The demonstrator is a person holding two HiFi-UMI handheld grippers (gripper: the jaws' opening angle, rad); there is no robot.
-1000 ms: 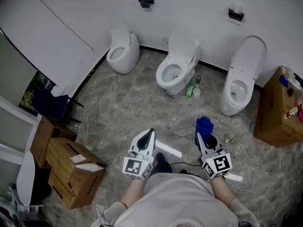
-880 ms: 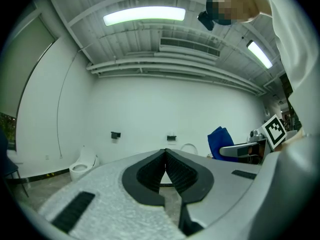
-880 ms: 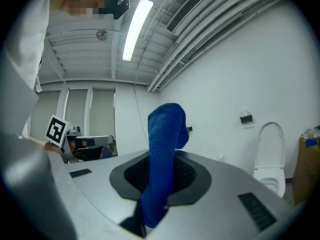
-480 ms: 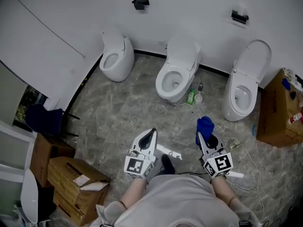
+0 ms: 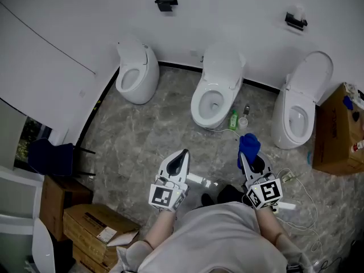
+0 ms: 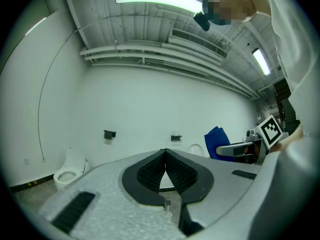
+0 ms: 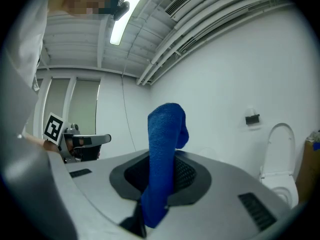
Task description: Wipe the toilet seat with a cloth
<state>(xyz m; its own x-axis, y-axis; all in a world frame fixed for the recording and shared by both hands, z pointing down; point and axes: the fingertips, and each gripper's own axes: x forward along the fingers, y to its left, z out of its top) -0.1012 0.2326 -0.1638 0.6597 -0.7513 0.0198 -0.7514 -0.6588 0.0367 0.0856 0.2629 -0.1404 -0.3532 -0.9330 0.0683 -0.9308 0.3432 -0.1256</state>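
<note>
Floor (image 5: 148,129): grey marbled stone; it carries everything below.
Wall (image 5: 239,16): white, with the three toilets ranged along its foot.
Middle toilet (image 5: 223,67): straight ahead of the person, lid raised against the wall.
Toilet seat (image 5: 199,98): the white ring lying down round the middle toilet's bowl, well apart from both grippers.
Left toilet (image 5: 133,70): farther left along the wall, turned at an angle.
Right toilet (image 5: 301,107): lid up, standing beside a cardboard box (image 5: 335,135).
Second cardboard box (image 5: 94,232): at the lower left, flaps partly open.
Left gripper (image 5: 182,154): held low in front of the person; in the left gripper view (image 6: 165,156) the jaws meet at their tips with nothing between them.
Right gripper (image 5: 244,161): beside the left one; in the right gripper view (image 7: 162,176) its jaws are clamped on the cloth.
Cloth (image 5: 249,145): blue, standing up out of the right gripper's jaws (image 7: 165,144), its top folded over.
Green bottle (image 5: 233,120): on the floor at the middle toilet's right side, just beside a pale bottle (image 5: 243,121).
</note>
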